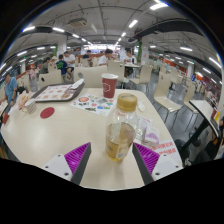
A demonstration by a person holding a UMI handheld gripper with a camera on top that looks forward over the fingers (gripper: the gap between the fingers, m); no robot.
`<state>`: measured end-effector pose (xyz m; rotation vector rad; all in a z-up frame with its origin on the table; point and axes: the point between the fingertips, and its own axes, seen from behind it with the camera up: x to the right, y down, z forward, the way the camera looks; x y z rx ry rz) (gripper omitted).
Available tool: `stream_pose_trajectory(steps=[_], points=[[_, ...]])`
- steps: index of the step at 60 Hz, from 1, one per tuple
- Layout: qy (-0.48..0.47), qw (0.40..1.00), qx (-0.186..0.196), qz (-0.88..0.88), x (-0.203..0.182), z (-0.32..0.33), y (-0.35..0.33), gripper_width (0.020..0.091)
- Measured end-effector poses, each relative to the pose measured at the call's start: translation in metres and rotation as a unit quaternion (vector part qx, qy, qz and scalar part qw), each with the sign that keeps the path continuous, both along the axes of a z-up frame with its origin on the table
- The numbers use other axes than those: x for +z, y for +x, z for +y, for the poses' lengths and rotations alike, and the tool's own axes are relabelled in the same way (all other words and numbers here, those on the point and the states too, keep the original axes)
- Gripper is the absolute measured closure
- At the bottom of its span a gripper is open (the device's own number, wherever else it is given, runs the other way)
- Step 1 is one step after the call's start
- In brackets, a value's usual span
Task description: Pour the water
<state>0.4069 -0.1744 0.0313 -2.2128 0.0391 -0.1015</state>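
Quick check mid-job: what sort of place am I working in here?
Probably a canteen or food court: rows of tables and chairs, long ceiling strip lights, seated people. A plastic bottle stands between the open fingers, a red cup beyond.

A canteen or food-court hall, large and open. Overhead, long rows of white fluorescent strip lights (132, 22) across a dark ceiling with exposed ducts. Near, a pale cream laminate bench (70, 130), carrying a flat tray of printed sheets (58, 92) at far left and a round dark-red coaster (47, 113). Beyond and to the right, more pale benches with light-coloured chairs (166, 103) tucked around them, set in rows toward the far wall. At far left, several seated people (62, 64) around other benches.
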Motion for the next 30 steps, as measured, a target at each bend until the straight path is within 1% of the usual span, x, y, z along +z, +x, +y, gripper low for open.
stream_pose_trajectory(steps=[4, 7, 8, 11, 15, 20, 21, 22, 24, 25, 26, 30], points=[[0.015, 1.000, -0.002, -0.004, 0.000, 0.016, 0.006, 0.0269], [0.023, 1.000, -0.004, -0.005, -0.001, 0.026, 0.012, 0.0301], [0.025, 1.000, -0.006, -0.005, -0.002, 0.029, 0.013, 0.0322], [0.032, 0.999, -0.010, 0.000, -0.003, 0.037, 0.015, 0.0414], [0.041, 0.999, -0.021, 0.007, -0.004, 0.043, 0.019, 0.0587], [0.049, 0.998, -0.028, 0.021, -0.004, 0.048, 0.019, 0.0616], [0.051, 0.998, -0.029, 0.021, -0.004, 0.049, 0.020, 0.0639], [0.052, 0.998, -0.032, 0.021, -0.004, 0.049, 0.021, 0.0640], [0.054, 0.998, -0.037, 0.019, -0.003, 0.049, 0.021, 0.0670], [0.055, 0.998, -0.039, 0.018, -0.003, 0.049, 0.022, 0.0671], [0.055, 0.997, -0.041, 0.018, -0.003, 0.050, 0.022, 0.0704], [0.055, 0.998, -0.041, 0.016, -0.003, 0.050, 0.021, 0.0703]])
